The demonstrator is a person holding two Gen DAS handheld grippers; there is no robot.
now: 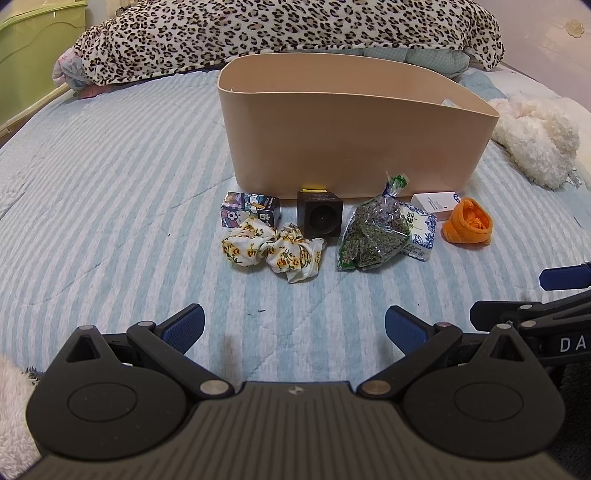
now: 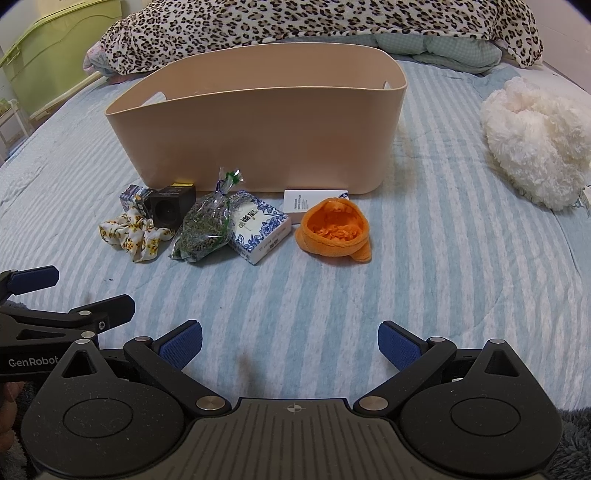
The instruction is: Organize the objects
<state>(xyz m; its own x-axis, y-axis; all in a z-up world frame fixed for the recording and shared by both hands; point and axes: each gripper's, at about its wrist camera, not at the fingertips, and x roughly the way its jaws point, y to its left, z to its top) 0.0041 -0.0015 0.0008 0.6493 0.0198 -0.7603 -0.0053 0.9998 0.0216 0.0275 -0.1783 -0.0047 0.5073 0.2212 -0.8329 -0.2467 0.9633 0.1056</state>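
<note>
A tan oval bin [image 1: 354,147] [image 2: 258,140] stands on the striped bed. In front of it lie a cartoon-print box [image 1: 250,212], a dark cube [image 1: 319,218] [image 2: 171,210], a floral scrunchie [image 1: 273,249] [image 2: 133,236], a bag of dried herbs [image 1: 373,236] [image 2: 205,229], a blue-and-white tissue pack [image 1: 421,234] [image 2: 258,230], a white box [image 1: 436,202] [image 2: 314,201] and an orange cloth piece [image 1: 467,225] [image 2: 334,230]. My left gripper [image 1: 294,326] and right gripper [image 2: 290,341] are both open and empty, well short of the objects.
A leopard-print blanket [image 1: 280,29] lies behind the bin. A white fluffy item [image 2: 535,147] lies to the right. Green furniture [image 2: 55,48] stands off the bed's far left. Striped bedding [image 2: 314,295] lies between grippers and objects.
</note>
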